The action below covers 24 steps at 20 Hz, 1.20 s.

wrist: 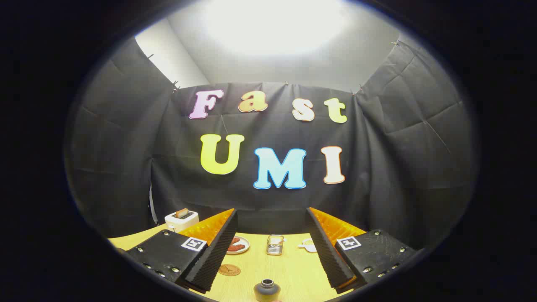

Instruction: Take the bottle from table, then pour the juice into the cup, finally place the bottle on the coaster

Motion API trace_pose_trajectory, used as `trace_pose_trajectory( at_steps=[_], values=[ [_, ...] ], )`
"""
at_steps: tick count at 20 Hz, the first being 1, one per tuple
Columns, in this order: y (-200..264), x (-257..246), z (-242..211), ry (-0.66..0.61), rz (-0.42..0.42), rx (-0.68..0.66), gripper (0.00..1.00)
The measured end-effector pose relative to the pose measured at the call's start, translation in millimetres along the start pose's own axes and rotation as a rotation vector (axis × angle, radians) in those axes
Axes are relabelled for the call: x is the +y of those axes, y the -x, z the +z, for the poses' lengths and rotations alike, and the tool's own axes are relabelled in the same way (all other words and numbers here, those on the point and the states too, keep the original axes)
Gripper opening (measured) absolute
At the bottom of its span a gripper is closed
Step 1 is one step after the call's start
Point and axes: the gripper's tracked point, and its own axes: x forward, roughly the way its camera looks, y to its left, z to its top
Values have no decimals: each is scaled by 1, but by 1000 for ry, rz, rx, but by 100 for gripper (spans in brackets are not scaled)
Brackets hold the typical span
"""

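My gripper is open, its two fingers spread wide above the wooden table. The dark cap and neck of the bottle stand low between the fingers, close to me, touching neither. A clear glass cup with a handle stands farther off on the table, between and beyond the fingertips. The round brown coaster lies flat just inside the left finger, left of the bottle.
A plate with reddish food sits beyond the coaster by the left finger. A white toaster with a slice in it stands at the far left. A small white object lies by the right finger. The black cloth wall closes the back.
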Motion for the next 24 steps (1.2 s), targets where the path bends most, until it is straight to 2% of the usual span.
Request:
trace_pose_trajectory(
  at_steps=[7,16,24],
  values=[
    [-2,6,1,26,29,-21,97],
    [0,3,1,-5,35,-45,97],
    [6,-7,-29,-31,68,-53,97]
  ],
)
